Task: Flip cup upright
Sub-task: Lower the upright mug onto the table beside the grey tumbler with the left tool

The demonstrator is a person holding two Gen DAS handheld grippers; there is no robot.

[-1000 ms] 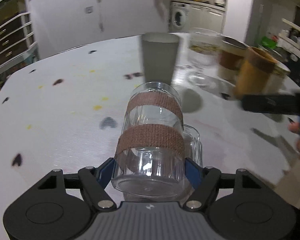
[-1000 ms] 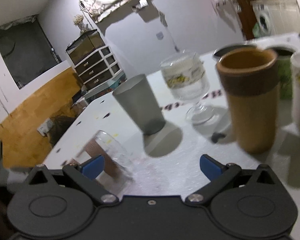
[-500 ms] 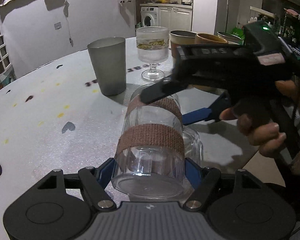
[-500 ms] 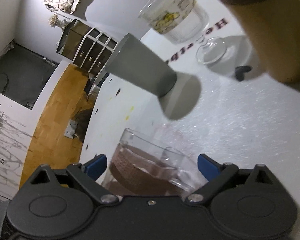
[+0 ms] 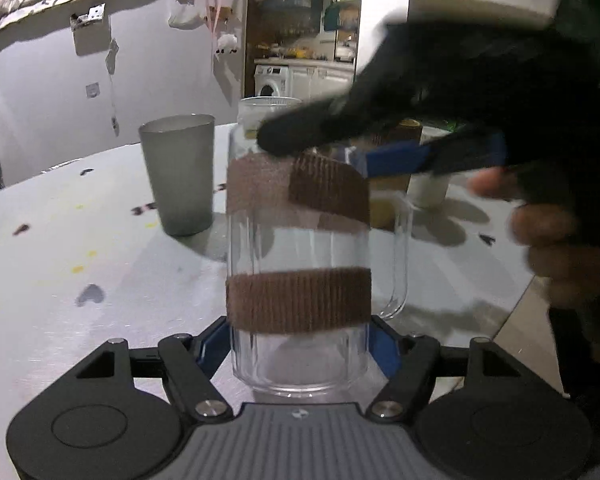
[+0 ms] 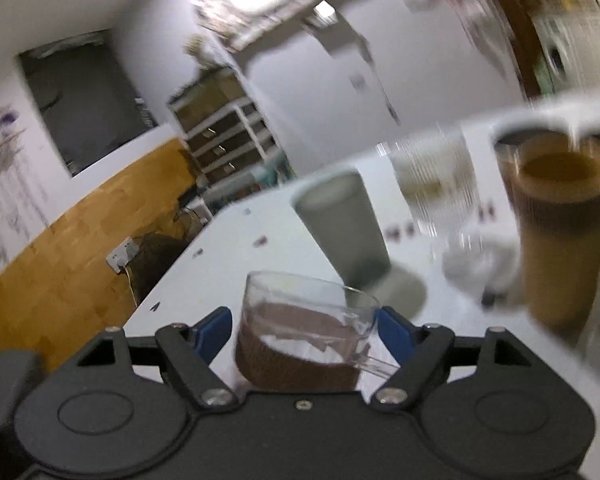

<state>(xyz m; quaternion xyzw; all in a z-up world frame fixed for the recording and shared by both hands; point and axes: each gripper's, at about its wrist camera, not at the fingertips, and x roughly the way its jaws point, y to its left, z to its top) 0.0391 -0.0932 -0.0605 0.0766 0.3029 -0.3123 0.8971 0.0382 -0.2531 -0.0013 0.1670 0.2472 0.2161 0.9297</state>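
Nearest, left tool (image 5: 299, 346) clamped on the base of the cup (image 5: 298, 264), upright, held near the bench (image 5: 60, 280) edge. At its rim, right tool (image 6: 304, 330) spread wide around the cup's mouth, pads apart from the glass. Just behind, grey tumbler (image 5: 178, 174) standing in the way. Beyond it, stemmed glass (image 6: 440, 184) and tan cup (image 6: 560, 236), blurred, toward the far edge.

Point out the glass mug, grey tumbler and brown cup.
glass mug (image 5: 298, 300): left wrist view, lower fabric band.
grey tumbler (image 5: 178, 172): left wrist view, side wall.
brown cup (image 6: 560, 248): right wrist view, side wall.
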